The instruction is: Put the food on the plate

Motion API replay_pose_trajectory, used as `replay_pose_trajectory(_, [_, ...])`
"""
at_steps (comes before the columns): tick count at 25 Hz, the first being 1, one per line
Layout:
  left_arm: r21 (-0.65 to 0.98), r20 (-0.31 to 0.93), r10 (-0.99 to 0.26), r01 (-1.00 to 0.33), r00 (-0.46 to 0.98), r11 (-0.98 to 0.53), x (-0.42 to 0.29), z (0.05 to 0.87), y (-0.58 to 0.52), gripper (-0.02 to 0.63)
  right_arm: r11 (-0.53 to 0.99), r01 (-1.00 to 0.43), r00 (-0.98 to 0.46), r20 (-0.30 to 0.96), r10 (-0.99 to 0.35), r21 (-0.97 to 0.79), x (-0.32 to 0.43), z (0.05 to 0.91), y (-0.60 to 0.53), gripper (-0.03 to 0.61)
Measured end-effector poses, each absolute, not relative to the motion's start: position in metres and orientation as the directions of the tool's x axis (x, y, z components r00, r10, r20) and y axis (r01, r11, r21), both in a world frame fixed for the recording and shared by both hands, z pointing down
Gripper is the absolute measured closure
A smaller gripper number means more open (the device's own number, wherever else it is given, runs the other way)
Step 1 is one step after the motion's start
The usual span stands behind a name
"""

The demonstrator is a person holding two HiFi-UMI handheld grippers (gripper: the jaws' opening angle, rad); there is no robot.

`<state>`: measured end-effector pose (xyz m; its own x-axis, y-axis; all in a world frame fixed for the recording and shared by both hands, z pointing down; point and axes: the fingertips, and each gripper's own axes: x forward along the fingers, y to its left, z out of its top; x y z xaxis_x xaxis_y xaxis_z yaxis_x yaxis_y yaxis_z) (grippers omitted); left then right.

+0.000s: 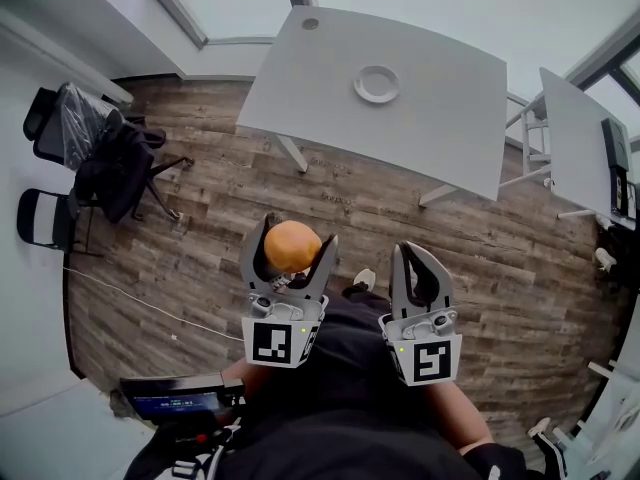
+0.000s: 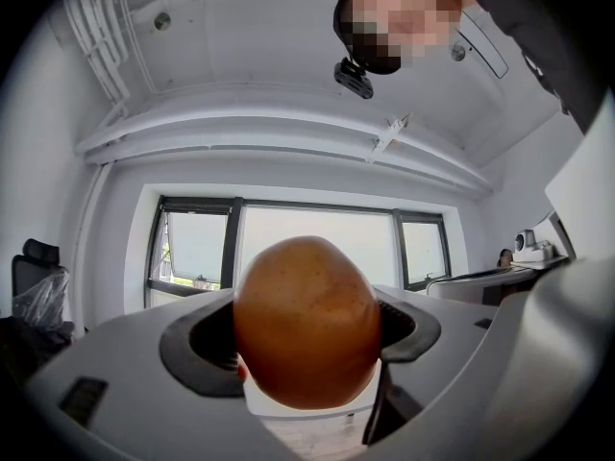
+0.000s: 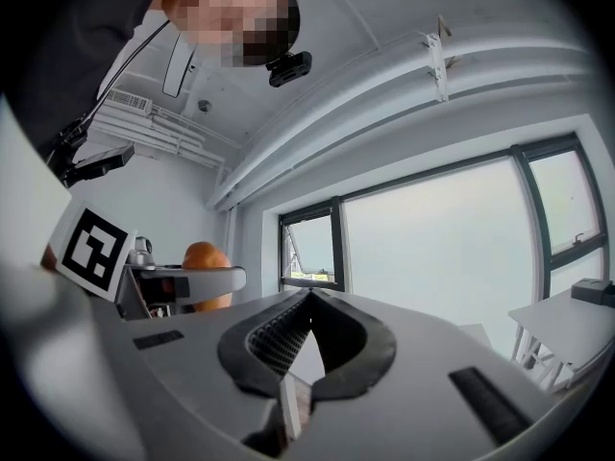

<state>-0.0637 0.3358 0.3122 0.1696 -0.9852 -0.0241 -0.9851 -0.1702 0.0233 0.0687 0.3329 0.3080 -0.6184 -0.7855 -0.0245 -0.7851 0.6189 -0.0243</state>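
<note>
Fingers (image 1: 324, 260) of the left gripper (image 1: 292, 240) clamp the food (image 1: 291, 248) between them, well apart from the plate (image 1: 361, 85); the right gripper (image 1: 417, 252) has its own pressed together, empty.

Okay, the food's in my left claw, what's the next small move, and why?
Probably step forward, carrying the left claw toward the plate. The claw is shut on the orange food, but the plate sits on the white table well ahead, likely beyond reach from here.

The food (image 1: 291, 245) is a rounded, egg-shaped, orange-brown piece, held off the table between the jaws of the left gripper (image 1: 293, 236). The small round white plate (image 1: 377, 83) lies flat on the white table (image 1: 450, 118), nearer its far edge.
</note>
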Motion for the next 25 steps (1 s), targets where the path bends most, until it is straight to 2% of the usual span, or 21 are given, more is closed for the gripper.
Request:
replay_pose_trajectory(8, [0.035, -0.051, -0.990, -0.991, 0.130, -0.132, -0.045, 0.307, 0.331, 0.261, 0.641, -0.767, -0.641, -0.030, -0.767, -0.017, 0.095, 0.313, 0.335, 0.581])
replay_pose_trajectory(13, [0.008, 0.001, -0.994, -0.994, 0.108, -0.108, -0.044, 0.318, 0.334, 0.261, 0.654, -0.755, -0.653, -0.030, -0.756, -0.043, 0.097, 0.317, 0.334, 0.581])
replay_pose_trajectory(17, [0.005, 0.049, -0.991, -0.992, 0.124, -0.124, -0.039, 0.323, 0.332, 0.261, 0.645, -0.762, -0.644, -0.034, -0.764, -0.053, 0.103, 0.315, 0.334, 0.581])
replay_pose_trajectory(25, [-0.004, 0.050, -0.981, -0.982, 0.188, -0.188, -0.020, 0.320, 0.315, 0.261, 0.604, -0.793, -0.605, -0.013, -0.796, -0.075, 0.122, 0.322, 0.330, 0.581])
